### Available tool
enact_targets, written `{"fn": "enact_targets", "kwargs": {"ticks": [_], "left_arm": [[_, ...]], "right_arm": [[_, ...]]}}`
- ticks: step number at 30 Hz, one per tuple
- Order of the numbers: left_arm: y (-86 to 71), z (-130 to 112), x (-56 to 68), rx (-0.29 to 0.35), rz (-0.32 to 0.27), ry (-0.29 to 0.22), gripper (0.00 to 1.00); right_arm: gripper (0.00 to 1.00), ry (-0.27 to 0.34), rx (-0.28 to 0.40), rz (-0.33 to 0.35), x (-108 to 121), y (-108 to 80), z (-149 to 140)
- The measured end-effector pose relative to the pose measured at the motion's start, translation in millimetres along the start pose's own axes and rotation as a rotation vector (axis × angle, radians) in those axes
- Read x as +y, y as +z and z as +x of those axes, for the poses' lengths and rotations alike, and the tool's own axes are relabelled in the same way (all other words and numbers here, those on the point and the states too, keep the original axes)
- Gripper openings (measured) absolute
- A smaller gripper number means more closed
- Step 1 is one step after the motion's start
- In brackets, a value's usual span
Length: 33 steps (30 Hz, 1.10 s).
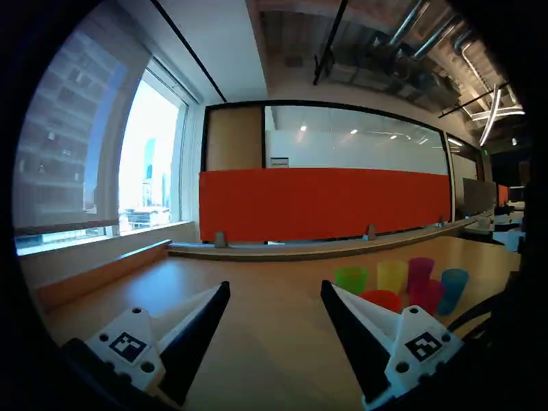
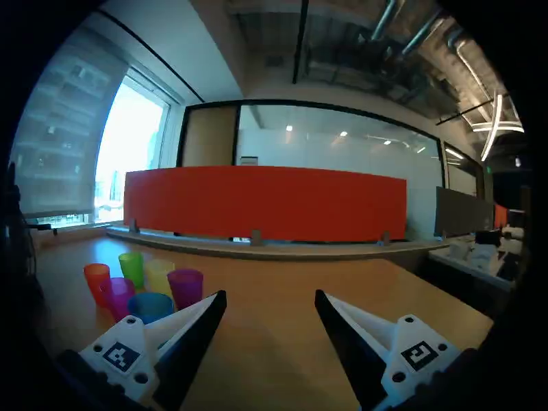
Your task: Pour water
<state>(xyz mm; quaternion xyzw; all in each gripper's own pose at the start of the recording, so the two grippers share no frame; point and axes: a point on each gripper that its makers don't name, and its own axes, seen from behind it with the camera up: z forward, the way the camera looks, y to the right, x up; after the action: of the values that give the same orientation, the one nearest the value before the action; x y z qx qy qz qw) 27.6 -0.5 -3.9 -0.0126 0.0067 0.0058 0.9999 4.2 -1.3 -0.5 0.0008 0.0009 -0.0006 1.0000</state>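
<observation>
Several coloured plastic cups stand in a cluster on the wooden table point(image 1: 274, 329). In the left gripper view I see a green cup point(image 1: 351, 279), a yellow cup point(image 1: 392, 275), a red cup point(image 1: 381, 299), magenta cups point(image 1: 420, 269) and a blue cup point(image 1: 453, 288), ahead and to the right of my open left gripper point(image 1: 275, 290). In the right gripper view the same cluster sits to the left: red cup point(image 2: 96, 279), green cup point(image 2: 131, 268), yellow cup point(image 2: 158, 275), purple cup point(image 2: 185, 286), blue cup point(image 2: 150, 306). My right gripper point(image 2: 270, 298) is open with nothing between its fingers.
An orange divider panel point(image 1: 322, 203) runs along the table's far edge point(image 2: 274, 250). A bright window point(image 1: 147, 178) is on the left. Other desks with white items point(image 2: 483, 257) stand to the right. A dark cable point(image 1: 479, 308) lies near the cups.
</observation>
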Motion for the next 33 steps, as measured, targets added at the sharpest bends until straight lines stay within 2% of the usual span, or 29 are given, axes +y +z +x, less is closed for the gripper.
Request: {"fn": "enact_targets", "kwargs": {"ticks": [5, 11, 20, 26, 29, 33], "left_arm": [[1.4, 12.6, 0.4, -0.027, -0.013, 0.005, 0.99], [7.1, 35.1, 3.6, -0.027, -0.046, 0.014, 0.99], [16.9, 69.5, -2.8, -0.044, -0.052, 0.030, 0.99], [20.6, 90.1, -7.6, -0.034, -0.051, 0.040, 0.99], [21.4, 96.1, -6.8, -0.040, -0.059, 0.026, 0.99], [21.6, 102.8, -1.0, -0.041, -0.098, 0.009, 0.99]], "right_arm": [[1.00, -0.008, 0.012, 0.014, -5.2, -2.2, 26.0], [1.00, -0.004, 0.018, 0.030, -6.6, -0.3, 57.5], [1.00, 0.018, 0.025, 0.053, -6.2, 5.5, 105.6], [1.00, 0.040, 0.020, 0.070, -8.2, 9.5, 120.6], [1.00, 0.051, 0.016, 0.072, -7.4, 10.7, 123.3], [1.00, 0.059, 0.012, 0.087, -7.8, 11.7, 123.7]]}}
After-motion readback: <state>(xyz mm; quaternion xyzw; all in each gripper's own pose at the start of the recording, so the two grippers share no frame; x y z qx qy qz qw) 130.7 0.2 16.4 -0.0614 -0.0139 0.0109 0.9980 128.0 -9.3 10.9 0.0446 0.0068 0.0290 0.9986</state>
